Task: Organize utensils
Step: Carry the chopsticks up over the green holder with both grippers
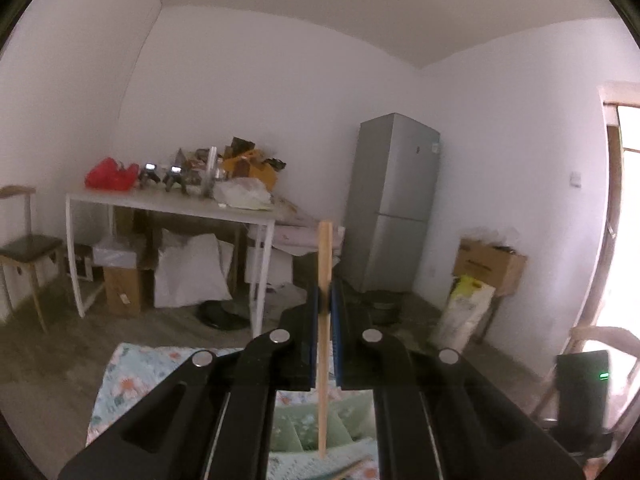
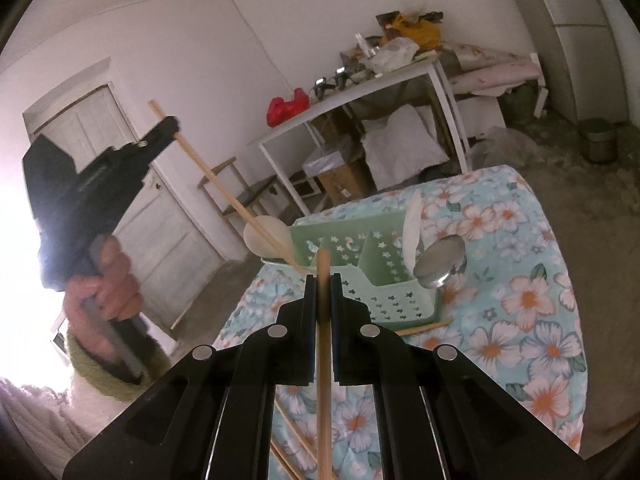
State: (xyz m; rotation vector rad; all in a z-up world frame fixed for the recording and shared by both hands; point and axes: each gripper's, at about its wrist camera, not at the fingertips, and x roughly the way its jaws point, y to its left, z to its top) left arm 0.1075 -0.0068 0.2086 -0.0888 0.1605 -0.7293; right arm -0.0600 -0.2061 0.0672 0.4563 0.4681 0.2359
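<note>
Green basket (image 2: 360, 256): pale green plastic, star-shaped holes in its walls, split into compartments by dividers. It stands on the flowered cloth (image 2: 520, 300) of the near table and serves as landmark for the entries below.

White spoon (image 2: 412, 224): stands upright in the basket, toward its right side.

Metal ladle (image 2: 438, 264): its round bowl rests against the basket's right wall; whether it is inside or just outside cannot be told.

Round pale utensil (image 2: 264, 236): at the basket's left rim.

Chopstick, left (image 2: 224, 188): wooden, clamped between the closed jaws of the left gripper (image 2: 170, 124), held up and to the left of the basket, slanting down with its lower tip at the basket's left rim. A hand (image 2: 108, 280) grips the tool's handle. In the left wrist view the same stick (image 1: 325, 320) stands nearly upright between the jaws (image 1: 325, 300), above the basket (image 1: 320, 428).

Chopstick, right (image 2: 324, 340): wooden, clamped in the closed right gripper (image 2: 323, 280), just in front of the basket, its top end level with the near wall.

Loose chopsticks (image 2: 424, 326): on the cloth, in front of the basket.

White table (image 1: 168, 204): well behind the basket, cluttered.

Fridge (image 1: 392, 200): grey, right of that table.
</note>
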